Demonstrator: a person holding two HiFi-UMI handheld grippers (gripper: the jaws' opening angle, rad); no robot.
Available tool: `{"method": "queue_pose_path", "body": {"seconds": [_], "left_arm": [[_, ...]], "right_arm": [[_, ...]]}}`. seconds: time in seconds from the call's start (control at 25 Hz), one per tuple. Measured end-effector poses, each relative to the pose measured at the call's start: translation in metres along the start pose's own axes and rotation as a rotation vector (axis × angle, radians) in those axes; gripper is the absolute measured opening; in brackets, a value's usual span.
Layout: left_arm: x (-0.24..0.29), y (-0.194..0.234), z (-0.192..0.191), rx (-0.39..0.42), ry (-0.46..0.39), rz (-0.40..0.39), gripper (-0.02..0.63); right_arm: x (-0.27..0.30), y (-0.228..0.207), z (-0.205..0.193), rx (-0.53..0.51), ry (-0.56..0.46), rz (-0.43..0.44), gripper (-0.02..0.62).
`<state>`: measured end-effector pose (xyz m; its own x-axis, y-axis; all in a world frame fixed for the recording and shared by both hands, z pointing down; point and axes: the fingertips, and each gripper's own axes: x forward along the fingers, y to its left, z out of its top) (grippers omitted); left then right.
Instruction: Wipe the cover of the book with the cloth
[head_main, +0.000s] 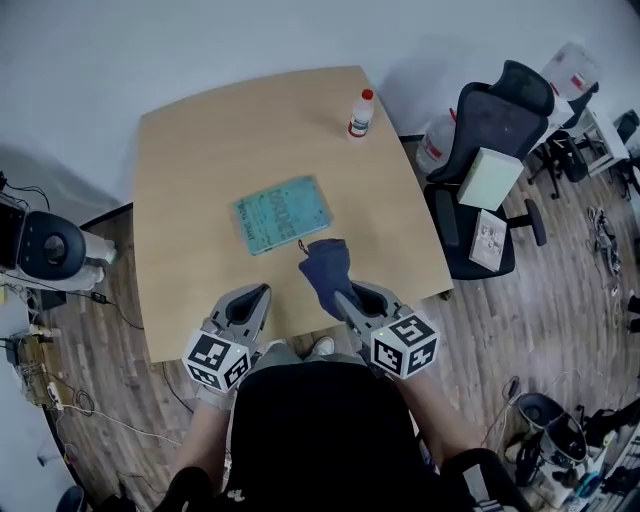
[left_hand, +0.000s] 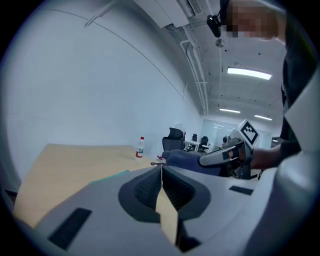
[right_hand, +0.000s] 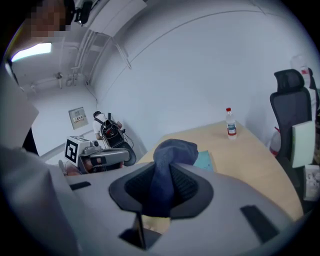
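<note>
Your right gripper (head_main: 345, 297) has its jaws clamped on the dark blue cloth (head_main: 325, 265), close to the teal book (head_main: 282, 213) lying flat at the middle of the bench (head_main: 200, 140). Your left gripper (head_main: 260, 292), jaws together, holds nothing.

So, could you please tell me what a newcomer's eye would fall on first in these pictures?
The dark blue cloth stands out first, bunched and clamped in the right gripper, close to the teal rectangular book lying flat mid-way across the pale wooden table. The left gripper hovers beside it, jaws together and empty. A small clear plastic bottle with a red cap stands near the far edge.
</note>
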<state>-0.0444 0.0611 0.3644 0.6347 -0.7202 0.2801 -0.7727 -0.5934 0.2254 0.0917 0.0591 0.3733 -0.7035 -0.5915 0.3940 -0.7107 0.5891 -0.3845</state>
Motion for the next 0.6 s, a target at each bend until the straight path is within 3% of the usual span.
{"method": "queue_pose_path", "body": {"seconds": [0.16, 0.6], "left_arm": [[-0.006, -0.006, 0.028, 0.035, -0.046, -0.009, 0.021], [-0.037, -0.015, 0.104, 0.096, -0.196, -0.043, 0.021]], "right_arm": [[-0.014, 0.014, 0.025, -0.085, -0.065, -0.006, 0.097], [-0.034, 0.043, 0.078, -0.181, -0.24, -0.043, 0.097]]}}
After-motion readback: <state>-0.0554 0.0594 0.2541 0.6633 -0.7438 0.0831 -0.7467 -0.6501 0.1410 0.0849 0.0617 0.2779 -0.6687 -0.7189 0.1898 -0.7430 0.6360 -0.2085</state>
